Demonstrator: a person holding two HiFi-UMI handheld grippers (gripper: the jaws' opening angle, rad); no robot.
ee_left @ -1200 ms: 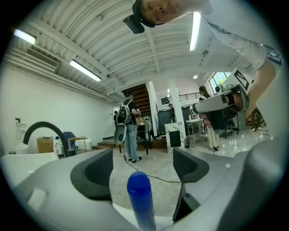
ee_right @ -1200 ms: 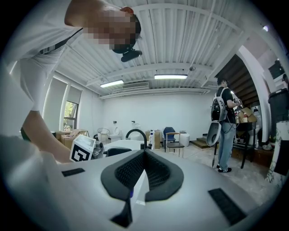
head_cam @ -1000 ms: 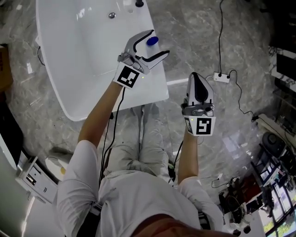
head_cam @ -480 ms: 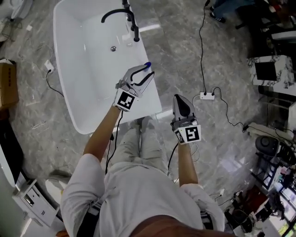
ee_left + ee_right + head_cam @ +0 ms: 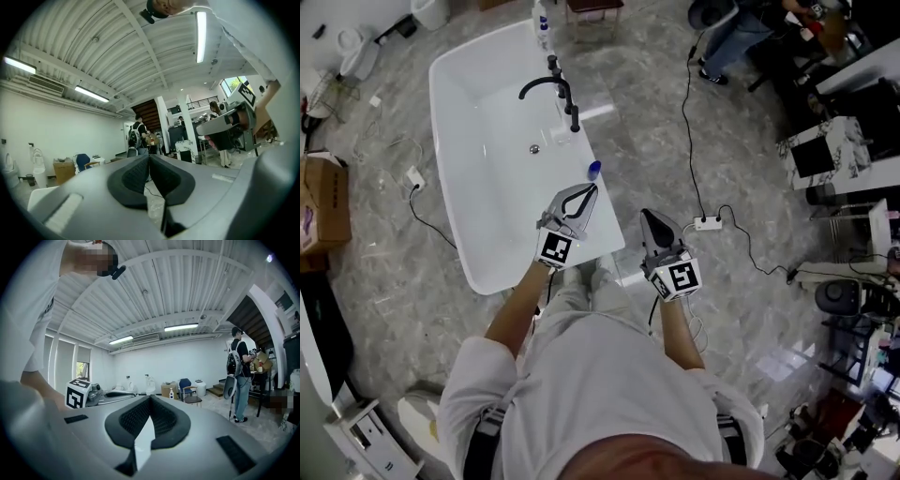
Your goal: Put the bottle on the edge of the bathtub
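The bottle (image 5: 593, 170), clear with a blue cap, stands upright on the right-hand rim of the white bathtub (image 5: 608, 236). My left gripper (image 5: 592, 190) hangs just short of it, apart from it. Its jaws have just been closing and now meet with nothing between them (image 5: 149, 161). My right gripper (image 5: 644, 216) is over the floor to the right of the tub, shut and empty (image 5: 150, 401). Both grippers point level, so their own views show only the room and ceiling.
A black faucet (image 5: 555, 90) arches over the tub's right rim farther along. A power strip (image 5: 707, 223) and its cable lie on the marble floor to the right. A cardboard box (image 5: 324, 202) sits at the left, desks at the right. A person with a backpack (image 5: 237, 376) stands across the room.
The left jaws, wide open around the bottle a second ago, have closed and pulled back from it. Both grippers have risen away from the tub. The bottle stays on the rim.
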